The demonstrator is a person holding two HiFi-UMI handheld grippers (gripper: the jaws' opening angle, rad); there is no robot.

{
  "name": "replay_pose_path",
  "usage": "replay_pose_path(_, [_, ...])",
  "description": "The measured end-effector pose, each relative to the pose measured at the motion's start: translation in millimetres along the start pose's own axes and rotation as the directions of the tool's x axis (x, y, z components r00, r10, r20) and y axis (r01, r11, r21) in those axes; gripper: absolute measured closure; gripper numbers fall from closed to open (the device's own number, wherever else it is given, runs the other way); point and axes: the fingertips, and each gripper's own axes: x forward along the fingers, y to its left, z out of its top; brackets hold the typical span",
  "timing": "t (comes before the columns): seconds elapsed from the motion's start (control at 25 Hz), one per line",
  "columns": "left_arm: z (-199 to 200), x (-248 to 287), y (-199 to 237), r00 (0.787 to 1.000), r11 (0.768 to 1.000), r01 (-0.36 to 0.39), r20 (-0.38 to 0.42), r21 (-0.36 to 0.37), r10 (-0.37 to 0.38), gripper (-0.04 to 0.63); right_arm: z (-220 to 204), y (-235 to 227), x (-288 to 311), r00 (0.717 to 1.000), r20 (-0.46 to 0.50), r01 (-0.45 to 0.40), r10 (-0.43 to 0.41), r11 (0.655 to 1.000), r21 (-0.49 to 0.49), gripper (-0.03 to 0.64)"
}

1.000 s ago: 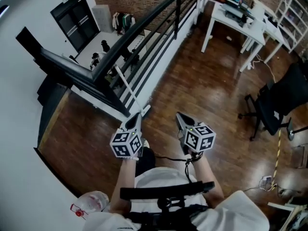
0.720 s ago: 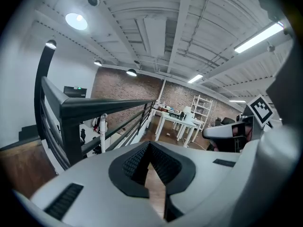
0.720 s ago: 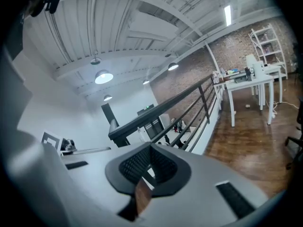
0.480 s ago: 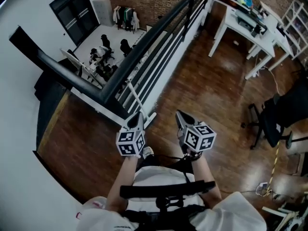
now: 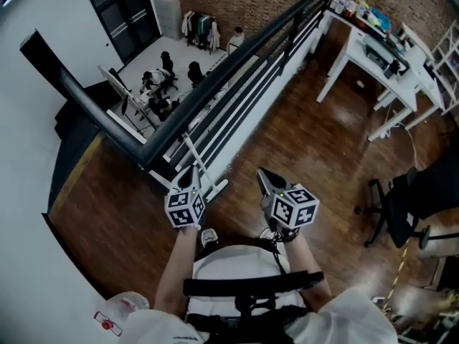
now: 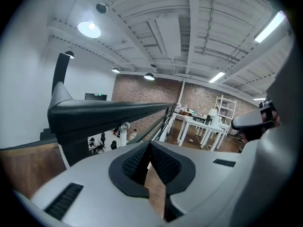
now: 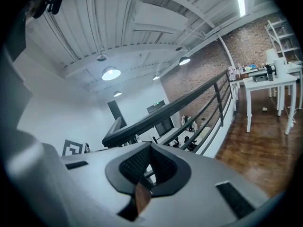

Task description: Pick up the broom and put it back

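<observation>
Left tool [image 5: 190, 175] and right tool [image 5: 265, 173]: both pressed together, empty. Spread left jaws before reaching thin white-handled broom [image 5: 194, 157], leaning against black metal railing [image 5: 215, 77] at dark wooden floor [image 5: 301, 142] edge just ahead. Pinch handle squarely, likely mid-length; lift clear of bars.

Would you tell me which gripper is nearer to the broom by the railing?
Left. The left gripper is right beside the broom; the right gripper is apart, off to its right.

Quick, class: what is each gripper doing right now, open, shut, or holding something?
Left gripper: shut, nothing between its jaws.
Right gripper: shut, nothing between its jaws.
</observation>
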Motion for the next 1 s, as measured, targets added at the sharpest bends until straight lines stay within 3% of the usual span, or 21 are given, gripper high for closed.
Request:
replay_pose_path(0.32, [-7,51,28,0.99,0.991,-0.136,-0.025,0.001,0.136,0.585,8,-9,20,0.999,-0.029,-0.039,0.039,0.999,0.001,0.6])
replay_pose_path(0.4, [-8,67,37,0.986,0.986,-0.165,-0.04,-0.004,0.164,0.468,9,-9,23,0.998,-0.04,-0.04,0.041,0.999,0.01,0.6])
replay_pose_path(0.56, [-14,89,60,0.971,0.972,-0.235,-0.046,-0.02,0.234,0.425,2,-12,28,0.998,-0.06,-0.028,0.03,0.999,0.026,0.6])
replay_pose_path(1.0, [-21,140,100,0.943,0.943,-0.33,-0.068,-0.051,0.326,0.403,-13,-28,38,0.995,-0.097,0.027,-0.02,0.997,0.068,0.6])
